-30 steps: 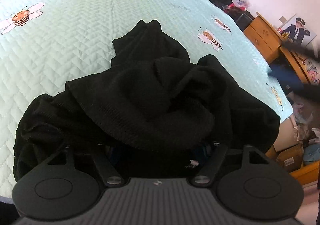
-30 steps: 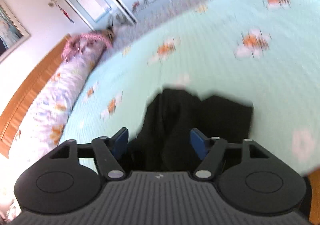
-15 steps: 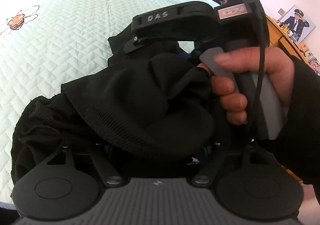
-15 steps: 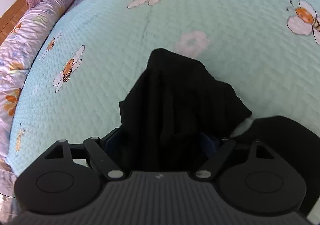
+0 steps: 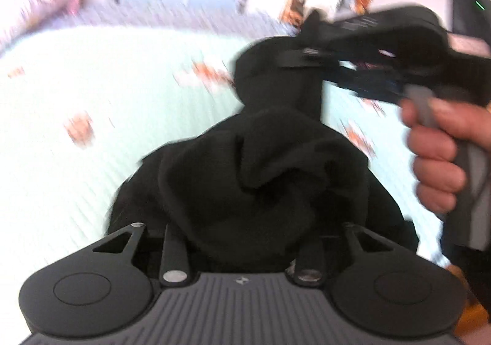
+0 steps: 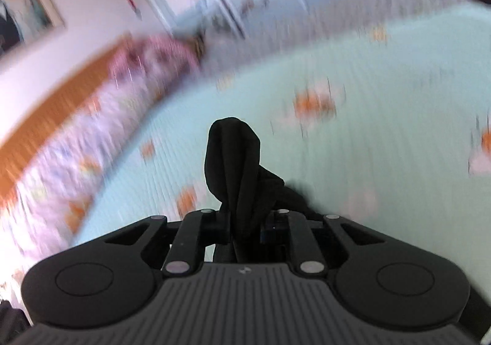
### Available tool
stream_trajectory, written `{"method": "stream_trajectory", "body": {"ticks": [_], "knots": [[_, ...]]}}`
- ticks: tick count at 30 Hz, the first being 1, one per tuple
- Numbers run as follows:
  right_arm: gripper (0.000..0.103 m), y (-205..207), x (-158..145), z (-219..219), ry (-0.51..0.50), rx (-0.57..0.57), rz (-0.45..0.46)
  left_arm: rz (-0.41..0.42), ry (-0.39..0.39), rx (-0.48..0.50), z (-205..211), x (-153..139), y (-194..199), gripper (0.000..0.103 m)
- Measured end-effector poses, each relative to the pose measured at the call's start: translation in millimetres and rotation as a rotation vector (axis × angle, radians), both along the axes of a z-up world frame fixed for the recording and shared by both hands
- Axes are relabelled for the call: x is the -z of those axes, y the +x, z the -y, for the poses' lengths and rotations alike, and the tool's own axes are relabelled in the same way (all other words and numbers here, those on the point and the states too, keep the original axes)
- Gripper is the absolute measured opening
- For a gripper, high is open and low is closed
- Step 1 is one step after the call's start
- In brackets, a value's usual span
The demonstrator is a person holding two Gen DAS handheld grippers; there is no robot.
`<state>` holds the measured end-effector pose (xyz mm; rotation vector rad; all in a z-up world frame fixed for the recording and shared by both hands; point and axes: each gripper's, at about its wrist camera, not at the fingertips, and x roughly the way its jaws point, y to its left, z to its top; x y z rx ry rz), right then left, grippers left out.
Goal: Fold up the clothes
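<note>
In the left wrist view, your left gripper (image 5: pixel 245 240) was closing with the black garment (image 5: pixel 260 167) bunched between its jaws and heaped over the mint bee-print quilt (image 5: pixel 107 99); whether the pads pressed it was hidden. Your right hand (image 5: pixel 438 155) squeezed the right gripper (image 5: pixel 294 56), which pinched the garment's upper end.

In the right wrist view, the right gripper's jaws were closing tight on a black fold standing above them.

Mint quilted bed cover (image 5: pixel 101 93) with bee prints, crumpled black garment (image 5: pixel 260 176) on it
</note>
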<state>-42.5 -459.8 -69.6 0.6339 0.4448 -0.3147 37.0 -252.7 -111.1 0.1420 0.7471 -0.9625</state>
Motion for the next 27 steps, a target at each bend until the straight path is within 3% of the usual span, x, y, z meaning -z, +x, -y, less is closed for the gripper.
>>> {"method": "stream_trajectory", "body": {"ticks": [1, 2, 3, 4, 7, 12, 16, 18, 21, 25, 26, 27], "knots": [[0.022, 4, -4, 8, 0.005, 0.017, 0.021, 0.011, 0.024, -0.025, 3, 2, 7, 0.056], [0.032, 9, -2, 17, 0.018, 0.029, 0.026, 0.009, 0.064, -0.047, 8, 7, 16, 0.074], [0.053, 14, 0, 25, 0.032, 0.041, 0.031, 0.007, 0.105, -0.069, 12, 13, 24, 0.075], [0.062, 19, 6, 33, 0.052, 0.048, 0.004, -0.034, 0.145, -0.093, 14, 23, 31, 0.072], [0.063, 9, 36, 42, 0.124, 0.101, -0.083, -0.116, 0.141, -0.080, 0, 47, 23, 0.070], [0.064, -61, 63, 34, 0.192, 0.166, -0.005, -0.147, 0.126, -0.038, -10, 61, -3, 0.071], [0.065, -102, 70, 26, 0.065, 0.234, -0.084, -0.167, 0.128, -0.007, 2, 62, -3, 0.071], [0.074, -118, 76, 27, 0.005, 0.266, -0.124, -0.170, 0.114, -0.001, 1, 62, -9, 0.071], [0.079, -120, 97, 34, -0.004, 0.293, -0.229, -0.166, 0.106, 0.008, -2, 60, -20, 0.071], [0.075, -100, 138, 24, 0.133, 0.223, -0.268, -0.159, 0.107, -0.014, -6, 54, -29, 0.071], [0.059, -93, 143, 13, 0.137, 0.175, -0.262, -0.153, 0.105, -0.025, -9, 51, -28, 0.071], [0.032, -86, 143, -1, 0.121, 0.126, -0.259, -0.147, 0.100, -0.035, -13, 48, -28, 0.071]]}}
